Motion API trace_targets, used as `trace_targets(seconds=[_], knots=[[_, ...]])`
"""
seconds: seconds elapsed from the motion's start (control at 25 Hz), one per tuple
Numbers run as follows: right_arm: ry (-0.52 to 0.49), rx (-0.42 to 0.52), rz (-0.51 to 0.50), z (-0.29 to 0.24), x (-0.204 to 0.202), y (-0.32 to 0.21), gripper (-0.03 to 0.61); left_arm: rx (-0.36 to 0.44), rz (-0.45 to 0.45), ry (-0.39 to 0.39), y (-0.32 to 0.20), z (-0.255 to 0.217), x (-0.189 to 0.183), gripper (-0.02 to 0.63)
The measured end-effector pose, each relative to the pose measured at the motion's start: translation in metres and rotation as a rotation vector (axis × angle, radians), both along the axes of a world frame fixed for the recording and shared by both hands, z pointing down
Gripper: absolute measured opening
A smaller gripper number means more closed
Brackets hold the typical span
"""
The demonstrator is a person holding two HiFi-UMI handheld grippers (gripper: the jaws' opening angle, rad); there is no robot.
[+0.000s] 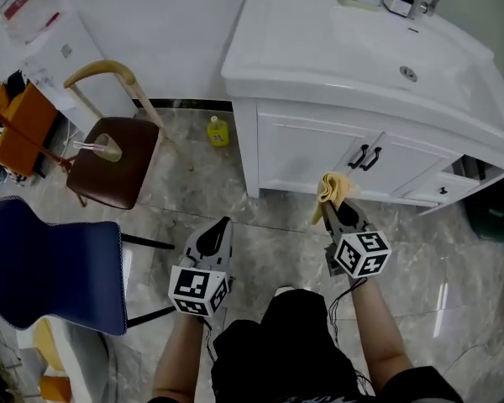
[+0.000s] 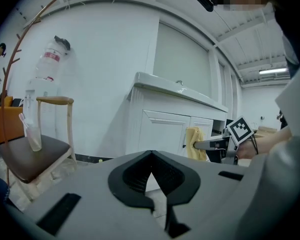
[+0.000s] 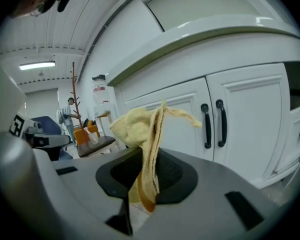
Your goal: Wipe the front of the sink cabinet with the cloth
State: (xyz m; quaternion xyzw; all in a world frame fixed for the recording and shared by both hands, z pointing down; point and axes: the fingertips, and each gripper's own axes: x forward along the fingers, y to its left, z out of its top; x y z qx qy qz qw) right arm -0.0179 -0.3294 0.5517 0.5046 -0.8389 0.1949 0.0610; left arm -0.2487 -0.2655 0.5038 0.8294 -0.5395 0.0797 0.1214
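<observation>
"Cloth [image 1: 334,189] on the cabinet yet, seen from overhead?"

"Close. In the head view the right gripper [image 1: 332,206] holds it bunched up in front of the sink cabinet [image 1: 302,154], just left of the black door handles [image 1: 365,156]. I can't tell whether it touches the door. I see no wiped streak or damp mark, so I'd judge the wiping hardly begun and the whole front left to do. The left gripper [image 1: 224,222] hangs well apart from the cabinet, over the floor."

"And the left gripper view?"

"Its jaws are closed together with nothing between them. Past them the cloth shows yellow at the door, near the handles."

"Right gripper view?"

"Jaws clamped on the cloth, with folds sticking up above them and a tail hanging below. The cabinet doors stand just beyond."

"Count it for me."

"One cloth, two grippers, one cabinet. Two long handles side by side, plus one small knob [image 1: 443,191] further right. Two chairs, a wooden chair [image 1: 109,162] with a brown seat and a blue chair [image 1: 55,263]. One yellow bottle [image 1: 217,131] on the floor beside the cabinet."
</observation>
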Motion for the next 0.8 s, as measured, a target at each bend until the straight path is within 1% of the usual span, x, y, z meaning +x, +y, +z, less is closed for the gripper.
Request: trace_targets(seconds=[0.12, 0.24, 0.32, 0.4, 0.56, 0.68, 0.8], knots=[[0.001, 0.01, -0.019, 0.025, -0.005, -0.008, 0.081, 0.02, 0.01, -0.017, -0.01, 0.031, -0.002, 0.014], [-0.003, 0.018, -0.039, 0.04, -0.008, -0.017, 0.081, 0.058, 0.028, -0.047, -0.019, 0.053, -0.001, 0.014], [-0.007, 0.043, -0.047, 0.043, -0.014, -0.023, 0.081, 0.094, 0.049, -0.078, -0.022, 0.063, 0.0, 0.015], [0.003, 0.088, -0.054, 0.042, -0.023, -0.028, 0.081, 0.124, 0.055, -0.104, -0.025, 0.07, -0.005, 0.014], [0.013, 0.156, -0.07, 0.033, -0.045, -0.034, 0.081, 0.17, 0.007, -0.087, -0.025, 0.07, -0.019, 0.014], [0.031, 0.215, -0.077, 0.016, -0.065, -0.041, 0.081, 0.208, -0.03, -0.089, -0.025, 0.061, -0.03, 0.014], [0.028, 0.263, -0.092, -0.006, -0.084, -0.052, 0.081, 0.219, -0.046, -0.076, -0.028, 0.054, -0.035, 0.014]])
